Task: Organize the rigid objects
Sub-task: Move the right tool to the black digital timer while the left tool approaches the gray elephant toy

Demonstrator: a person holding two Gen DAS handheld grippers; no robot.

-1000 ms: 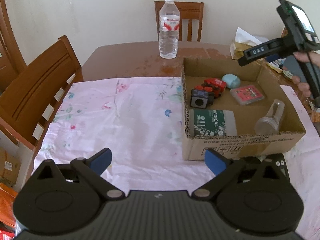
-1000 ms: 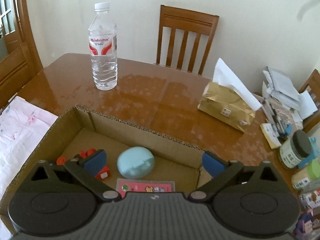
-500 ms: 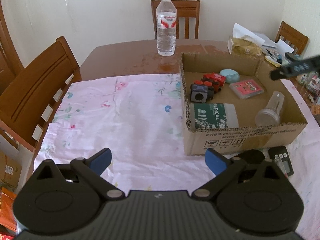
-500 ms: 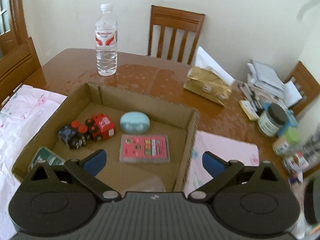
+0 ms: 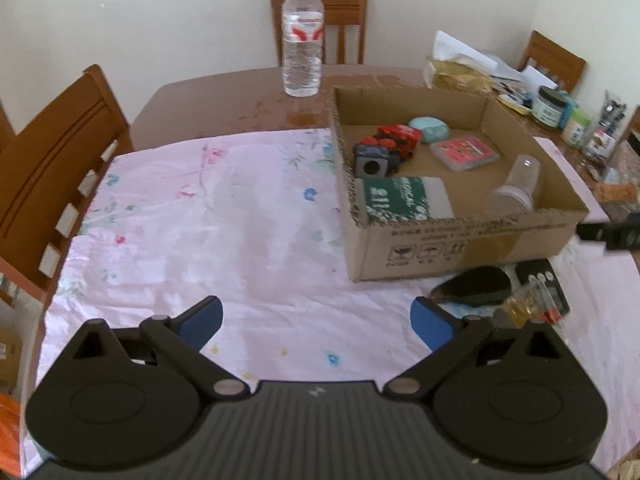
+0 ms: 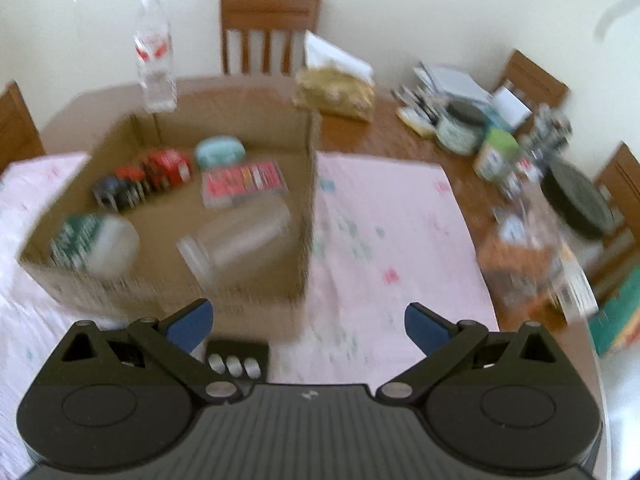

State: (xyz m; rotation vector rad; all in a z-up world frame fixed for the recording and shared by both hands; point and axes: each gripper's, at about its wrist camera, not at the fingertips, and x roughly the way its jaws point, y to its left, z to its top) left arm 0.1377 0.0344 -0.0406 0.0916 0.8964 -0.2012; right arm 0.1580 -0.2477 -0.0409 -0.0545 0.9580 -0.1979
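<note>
Rigid objects mostly sit in the cardboard box [image 5: 460, 240] on the worktop: toy train [image 5: 386, 148], blue oval case [image 5: 430, 129], pink card pack [image 5: 464, 153], green medical pack [image 5: 404, 200], clear jar [image 5: 514, 190] lying on its side. A few are not boxed yet, just in front of the box's near wall on the pink cloth [image 5: 224, 220]: black oval item [image 5: 474, 286], black remote-like device [image 5: 542, 284], small gold piece [image 5: 520, 306].

Both your grippers carry nothing. Left gripper [image 5: 316, 322]: fingers spread wide, over bare cloth. Right gripper [image 6: 306, 324]: fingers also spread; its view is motion-blurred, the remote-like device sits just beside its left finger [image 6: 188, 326].

My read: you're between picks, box roughly two-thirds loaded. Next move: steady the right gripper, drop onto the device, close across its narrow width, lift over the near wall into the free patch beside the jar.
</note>
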